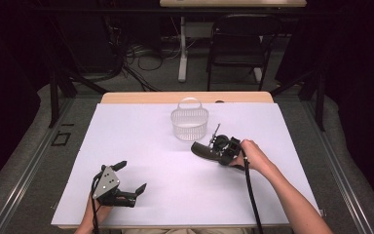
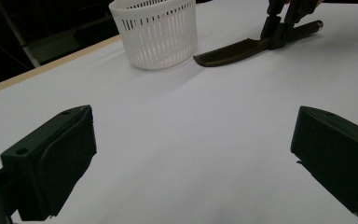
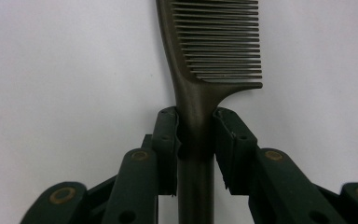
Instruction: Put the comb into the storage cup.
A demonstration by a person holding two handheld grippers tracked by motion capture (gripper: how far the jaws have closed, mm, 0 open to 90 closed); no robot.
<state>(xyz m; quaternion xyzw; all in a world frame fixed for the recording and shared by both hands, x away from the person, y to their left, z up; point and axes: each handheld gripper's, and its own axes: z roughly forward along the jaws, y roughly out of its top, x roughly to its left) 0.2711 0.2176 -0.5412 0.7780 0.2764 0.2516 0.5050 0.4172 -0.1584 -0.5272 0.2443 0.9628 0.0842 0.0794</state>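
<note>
Right of centre on the white table [image 1: 141,161], right gripper [image 3: 196,135] clamped on the neck of a dark comb [image 3: 214,42], just below the teeth. Comb lying flat, just to the near right of the white basket [image 1: 190,124], teeth pointing left; likely gripped at the handle so the toothed end can go into the basket first. Near left, left gripper [image 1: 129,178] resting idle, jaws spread wide and holding nothing. Beyond the far edge, dark curtains, a folding chair [image 1: 238,44], loose cables on the floor.
</note>
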